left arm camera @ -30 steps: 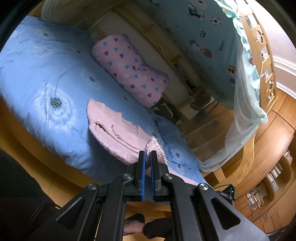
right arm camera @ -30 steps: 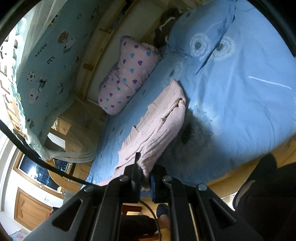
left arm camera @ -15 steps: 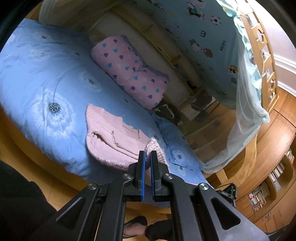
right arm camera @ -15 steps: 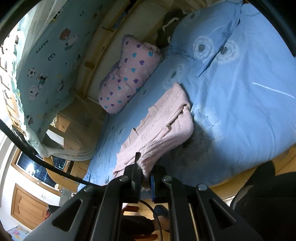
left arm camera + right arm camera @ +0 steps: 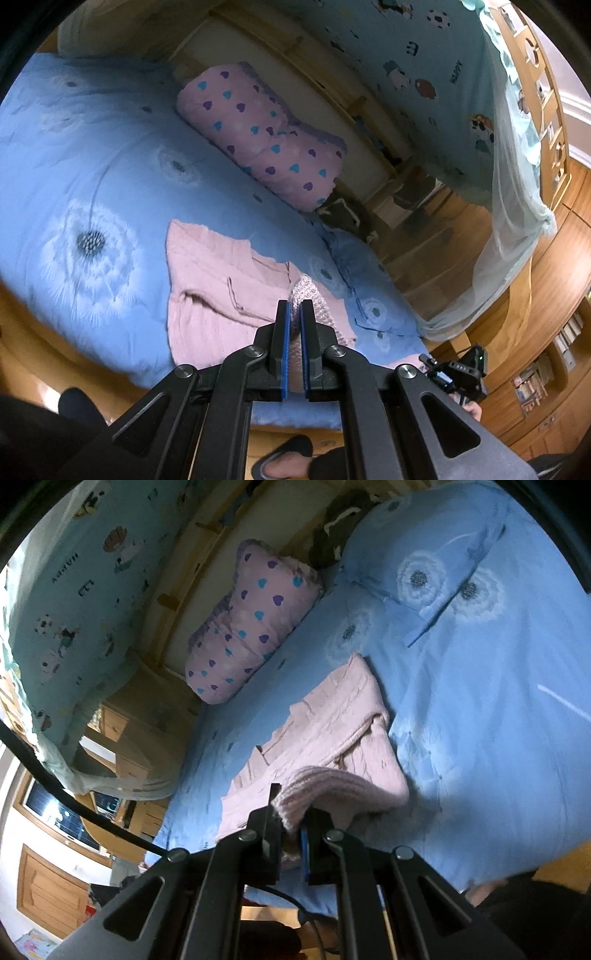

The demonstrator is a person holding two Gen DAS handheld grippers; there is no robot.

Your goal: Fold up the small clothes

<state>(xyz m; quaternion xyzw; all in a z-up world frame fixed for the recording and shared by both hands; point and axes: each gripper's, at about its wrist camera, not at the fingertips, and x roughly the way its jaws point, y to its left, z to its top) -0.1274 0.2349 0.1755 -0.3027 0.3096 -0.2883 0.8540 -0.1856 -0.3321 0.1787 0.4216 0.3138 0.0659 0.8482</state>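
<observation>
— Bedding first: what covers the bed?
— A blue quilt [image 5: 92,155] printed with white dandelion heads spreads across it, and a pink pillow [image 5: 266,136] dotted with hearts lies along its far edge, near a teal cartoon curtain [image 5: 424,59].
— Where is the garment?
— The pink knitted sweater [image 5: 214,280] lies on the quilt near the bed's front edge, partly folded, its ribbed hem lifted off the quilt.
— And the grippers?
— The left gripper [image 5: 294,314] is clamped tight on the ribbed hem. The right gripper [image 5: 291,812] is likewise pinched shut on that hem at another spot, the knit bunching over its fingers.
</observation>
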